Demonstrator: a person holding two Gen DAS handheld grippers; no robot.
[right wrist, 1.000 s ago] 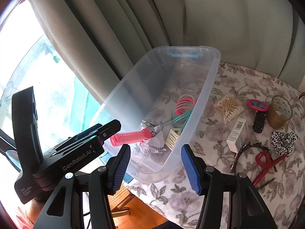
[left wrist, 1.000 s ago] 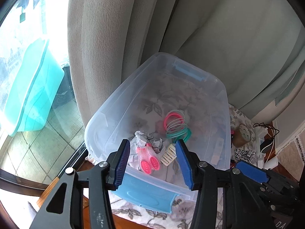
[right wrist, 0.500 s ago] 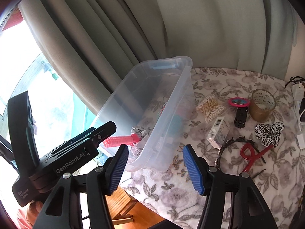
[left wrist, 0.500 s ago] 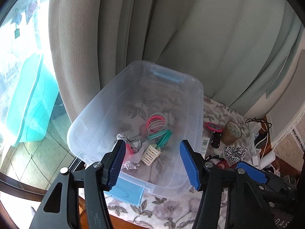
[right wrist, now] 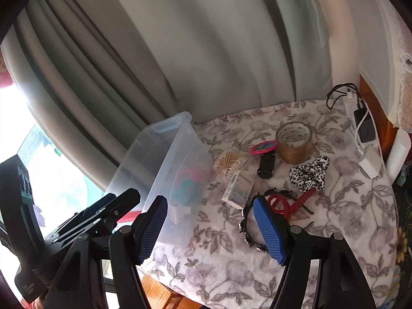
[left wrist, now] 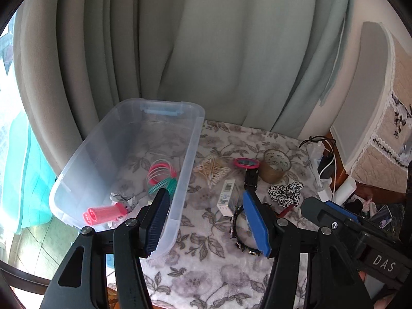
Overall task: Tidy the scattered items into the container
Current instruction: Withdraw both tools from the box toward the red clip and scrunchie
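- Draped grey-green curtains [left wrist: 231,59] behind, floral cloth [right wrist: 231,265] underneath, bright window off to the side.
- Clear container [left wrist: 191,152] at the cloth's window-side edge, already holding pink curlers [left wrist: 103,212], crumpled paper [left wrist: 123,197], pink and teal rings [left wrist: 162,176] and a small cream clip, barely visible.
- Left to tidy, all beside the container on the cloth: cotton swabs [right wrist: 229,163], small carton [right wrist: 238,189], pink oval item [right wrist: 264,147], black clip [right wrist: 267,166], tape roll [right wrist: 293,141], leopard scrunchie [right wrist: 310,172], red claw clip [right wrist: 288,204], studded headband [right wrist: 247,231].
- Judged somewhat under halfway: four kinds in, eight out.
- Left gripper [left wrist: 206,222] with jaws apart, nothing between the pads, just opened a little wider; aimed across the container's near corner and the carton.
- Right gripper [right wrist: 209,228] likewise apart and empty, jaws just opened further; headband and claw clip partly behind its far pad.
- Hard to read: container contents blurred through the wall in the right view; carton print illegible; chargers and cables [right wrist: 360,126] at the far edge possibly not part of the job.
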